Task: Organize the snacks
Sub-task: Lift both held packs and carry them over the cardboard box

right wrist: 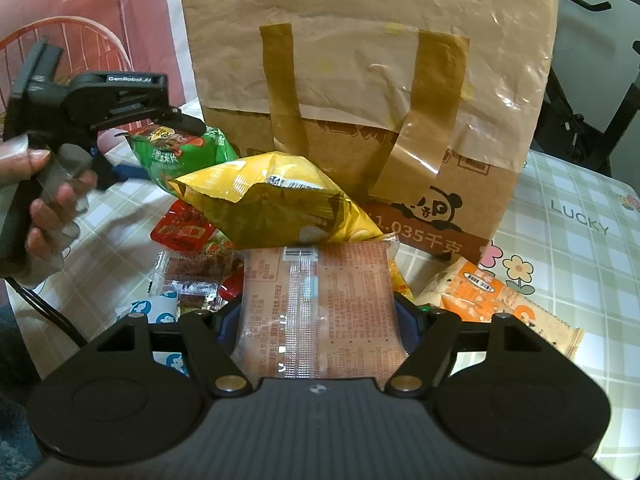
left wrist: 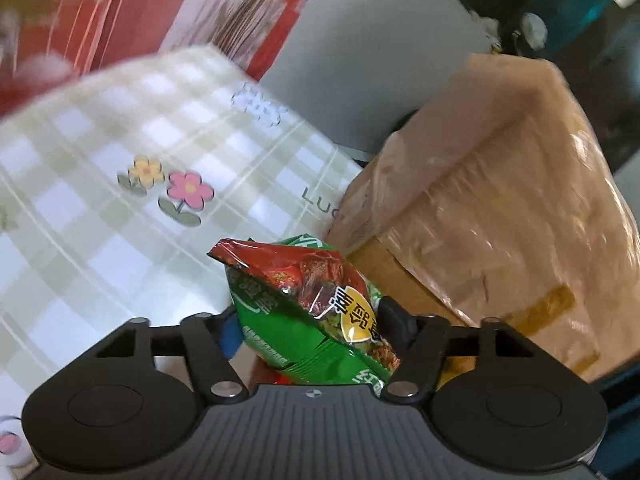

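Clearly the pile is only partly sorted, and both grippers are busy with a packet each. The left gripper [left wrist: 310, 320] is pinching a crinkled green-and-red foil snack bag [left wrist: 304, 304], its pads pressed into the bag's sides; from the right wrist view the same bag [right wrist: 180, 148] hangs clear of the checked, flower-printed tablecloth surface [right wrist: 568, 232], just beside the tall brown cardboard box wrapped in tape and plastic film [right wrist: 372, 92]. The person's hand [right wrist: 48, 200] grips that tool's handle at the left edge.

The right gripper [right wrist: 318, 316] has a flat pinkish-orange plastic packet with printed text and a barcode [right wrist: 316, 312] between its jaws, which close against the packet's two edges. That packet lies at the near end of the heap, under the puffed yellow crisp bag [right wrist: 280, 200]. Small red sachets [right wrist: 182, 232] and an orange-and-white wrapped snack [right wrist: 480, 296] lie around it on the surface.

My reading is that this is the pick-up step, with the green bag already lifted and the pink packet gripped but not yet raised. Where the snacks belong is not shown. Next the left one needs carrying to its place, while the right should draw its packet out gently so the yellow bag does not slide off the heap.
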